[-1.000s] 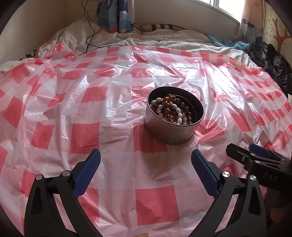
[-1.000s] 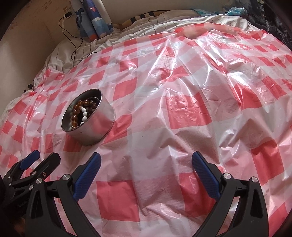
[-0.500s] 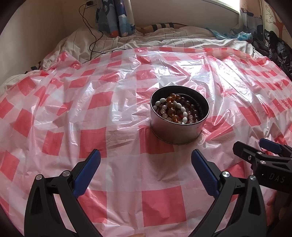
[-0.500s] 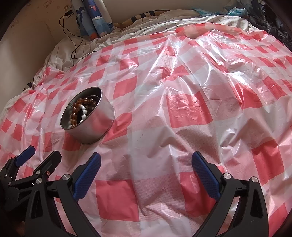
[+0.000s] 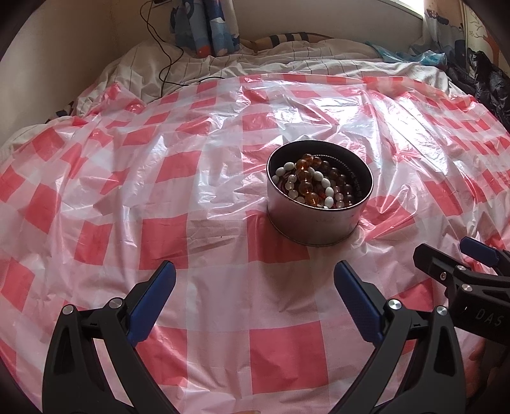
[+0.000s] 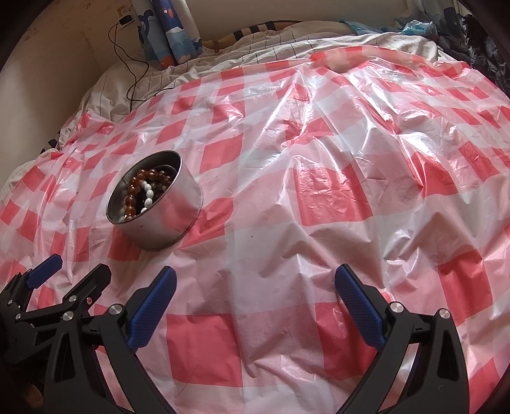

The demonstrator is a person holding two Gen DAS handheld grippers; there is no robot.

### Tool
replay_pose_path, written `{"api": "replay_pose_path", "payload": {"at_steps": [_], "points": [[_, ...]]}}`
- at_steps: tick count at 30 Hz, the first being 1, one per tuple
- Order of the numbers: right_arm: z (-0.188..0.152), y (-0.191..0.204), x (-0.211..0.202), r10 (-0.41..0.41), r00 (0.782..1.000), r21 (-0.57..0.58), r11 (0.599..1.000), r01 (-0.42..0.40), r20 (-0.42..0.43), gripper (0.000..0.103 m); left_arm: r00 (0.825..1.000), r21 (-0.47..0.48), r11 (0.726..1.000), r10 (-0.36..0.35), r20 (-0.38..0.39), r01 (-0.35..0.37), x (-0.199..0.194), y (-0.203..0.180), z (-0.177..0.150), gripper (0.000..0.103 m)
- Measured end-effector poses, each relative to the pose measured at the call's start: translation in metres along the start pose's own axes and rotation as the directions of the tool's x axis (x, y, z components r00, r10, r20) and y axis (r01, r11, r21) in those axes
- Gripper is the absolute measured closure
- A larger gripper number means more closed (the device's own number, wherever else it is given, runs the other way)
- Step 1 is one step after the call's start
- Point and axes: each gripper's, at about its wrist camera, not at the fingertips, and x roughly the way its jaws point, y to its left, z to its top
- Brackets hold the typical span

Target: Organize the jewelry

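Observation:
A round metal tin (image 5: 314, 224) stands on a red-and-white checked plastic sheet (image 5: 191, 178), ahead and slightly right in the left wrist view. Amber, white and dark bead strings (image 5: 315, 186) fill it. My left gripper (image 5: 255, 280) is open and empty, a short way in front of the tin. In the right wrist view the tin (image 6: 169, 219) sits at the left with its beads (image 6: 143, 191) showing. My right gripper (image 6: 255, 283) is open and empty over bare sheet, to the right of the tin. Each gripper shows at the edge of the other's view: right gripper (image 5: 452, 261), left gripper (image 6: 73, 274).
The sheet covers a bed with striped bedding (image 5: 287, 63) at the far end. A black cable (image 5: 162, 63) trails from the wall at the back left beside a blue patterned curtain (image 5: 204, 25). Dark clothing (image 5: 487, 82) is piled at the far right.
The left wrist view has tilted and shifted, so the tin sits farther right and the far wall shows more. The right gripper has barely moved. Both stay open.

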Motion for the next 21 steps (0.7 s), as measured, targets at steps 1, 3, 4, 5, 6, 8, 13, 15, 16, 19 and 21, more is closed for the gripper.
{"api": "replay_pose_path", "payload": {"at_steps": [1, 3, 4, 5, 6, 8, 13, 15, 16, 19, 21], "points": [[0.0000, 0.0000, 0.0000, 0.000, 1.000, 0.000, 1.000, 0.000, 0.000, 0.007, 1.000, 0.000, 1.000, -0.001, 0.000, 0.001, 0.0002, 0.0000, 0.0001, 0.008], [-0.0001, 0.0000, 0.0000, -0.001, 1.000, 0.000, 1.000, 0.001, 0.000, 0.007, 1.000, -0.004, 1.000, -0.004, -0.001, 0.004, 0.0002, 0.0002, 0.0001, 0.008], [-0.0003, 0.0002, 0.0000, -0.002, 1.000, -0.001, 1.000, 0.002, 0.001, 0.007, 1.000, -0.005, 1.000, -0.006, -0.002, 0.006, 0.0005, 0.0004, 0.0002, 0.008], [-0.0004, 0.0004, 0.0001, -0.001, 1.000, -0.001, 1.000, 0.001, 0.001, 0.007, 1.000, -0.007, 1.000, -0.008, -0.004, 0.008, 0.0008, 0.0008, 0.0003, 0.008], [-0.0005, 0.0004, 0.0001, -0.001, 1.000, -0.001, 1.000, 0.001, 0.001, 0.007, 1.000, -0.008, 1.000, -0.009, -0.006, 0.009, 0.0011, 0.0010, 0.0002, 0.008], [-0.0004, 0.0007, -0.0002, -0.003, 1.000, -0.004, 1.000, 0.003, 0.002, 0.007, 1.000, -0.010, 1.000, -0.009, -0.008, 0.009, 0.0013, 0.0013, -0.0002, 0.008], [0.0000, 0.0009, -0.0009, -0.007, 1.000, -0.010, 1.000, 0.007, 0.005, 0.007, 1.000, -0.010, 1.000, -0.010, -0.009, 0.010, 0.0018, 0.0012, -0.0002, 0.008], [0.0000, 0.0010, -0.0010, -0.007, 1.000, -0.010, 1.000, 0.007, 0.006, 0.007, 1.000, -0.008, 1.000, -0.011, -0.012, 0.011, 0.0026, 0.0017, -0.0007, 0.008], [0.0003, 0.0010, -0.0016, -0.010, 1.000, -0.012, 1.000, 0.010, 0.010, 0.007, 1.000, -0.008, 1.000, -0.011, -0.014, 0.011, 0.0029, 0.0015, -0.0009, 0.008], [0.0009, 0.0014, -0.0047, -0.015, 1.000, -0.014, 1.000, 0.016, 0.026, 0.007, 1.000, -0.006, 1.000, -0.010, -0.017, 0.010, 0.0035, 0.0014, -0.0012, 0.008], [0.0011, 0.0010, -0.0050, -0.016, 1.000, -0.016, 1.000, 0.016, 0.026, 0.007, 1.000, -0.005, 1.000, -0.009, -0.017, 0.009, 0.0039, 0.0013, -0.0012, 0.008]]}}
